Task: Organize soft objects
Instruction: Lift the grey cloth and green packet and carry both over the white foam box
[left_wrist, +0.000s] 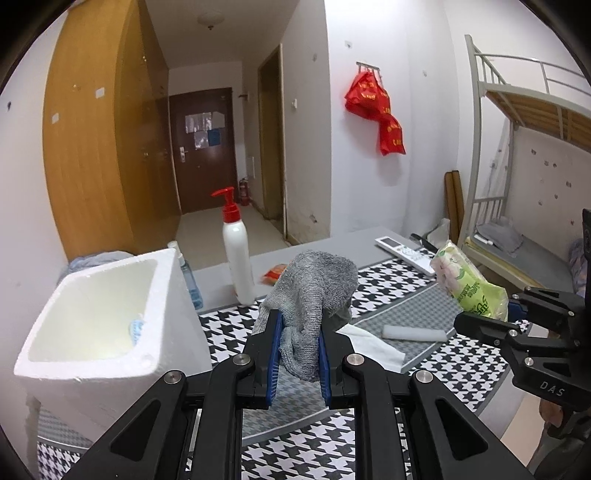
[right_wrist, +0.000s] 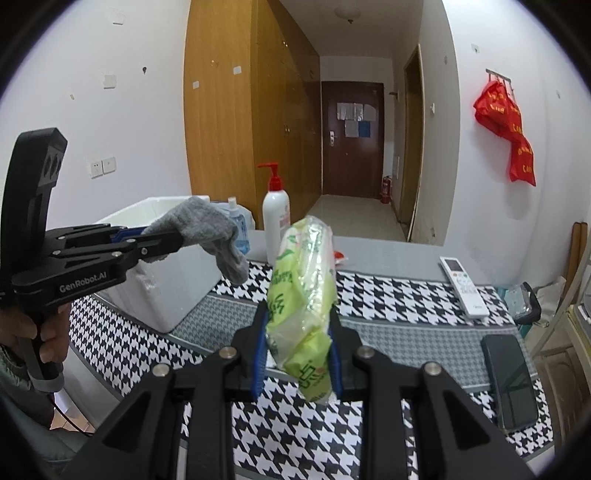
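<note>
The left claw (left_wrist: 299, 354) pinches a grey knitted sock (left_wrist: 310, 295) between its blue pads, the sock draping over the claw tips above the bench (left_wrist: 332, 254). The right claw (right_wrist: 297, 354) is clamped on a green plastic pack of tissues (right_wrist: 303, 295), held upright in the air over the houndstooth mat (right_wrist: 388, 291). A white foam box (left_wrist: 99, 317) stands open on the bench's left side, just beside the left claw. Behind it are a white pump bottle with a red top (left_wrist: 236, 251) and a small blue bottle (left_wrist: 188, 277). A white remote control (right_wrist: 463, 286) and a dark phone (right_wrist: 511, 380) lie on the mat to the right. A white tissue sheet (left_wrist: 373, 347) and a white foam strip (left_wrist: 417, 332) rest on the mat.
</note>
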